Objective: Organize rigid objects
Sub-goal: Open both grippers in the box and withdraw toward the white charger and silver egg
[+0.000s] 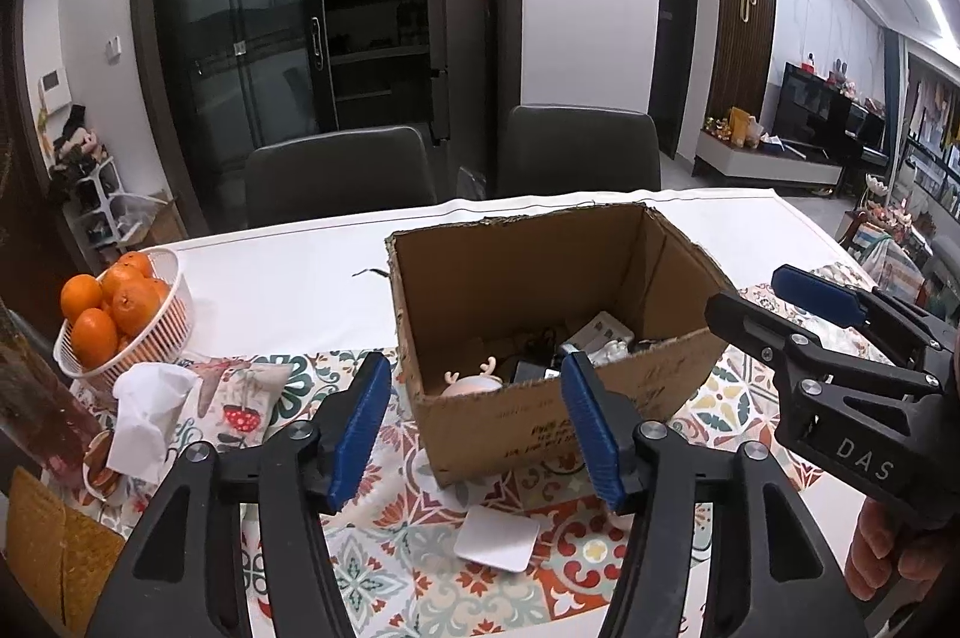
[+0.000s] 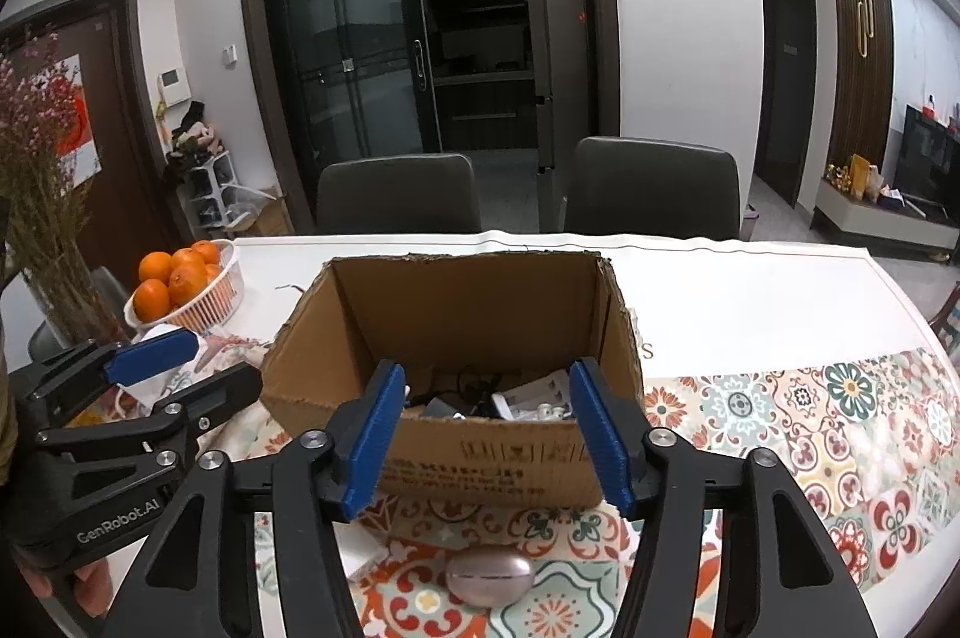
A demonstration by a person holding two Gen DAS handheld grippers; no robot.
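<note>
An open cardboard box [image 1: 540,278] stands on the patterned tablecloth and holds several small items: dark chargers, white packets and a pink toy with antlers [image 1: 474,380]. It also shows in the right wrist view [image 2: 456,314]. My left gripper [image 1: 474,434] is open and empty, just in front of the box, above a white square pad [image 1: 497,539]. My right gripper [image 2: 486,434] is open and empty before the box's front wall, above a pinkish oval case [image 2: 489,575]. The right gripper shows at the right of the left wrist view [image 1: 780,302].
A white basket of oranges [image 1: 120,320] sits at the table's left, with a crumpled tissue [image 1: 150,410] and a dark bottle [image 1: 36,398] near it. Dried flowers [image 2: 42,194] stand far left. Two grey chairs [image 2: 654,188] stand behind the table.
</note>
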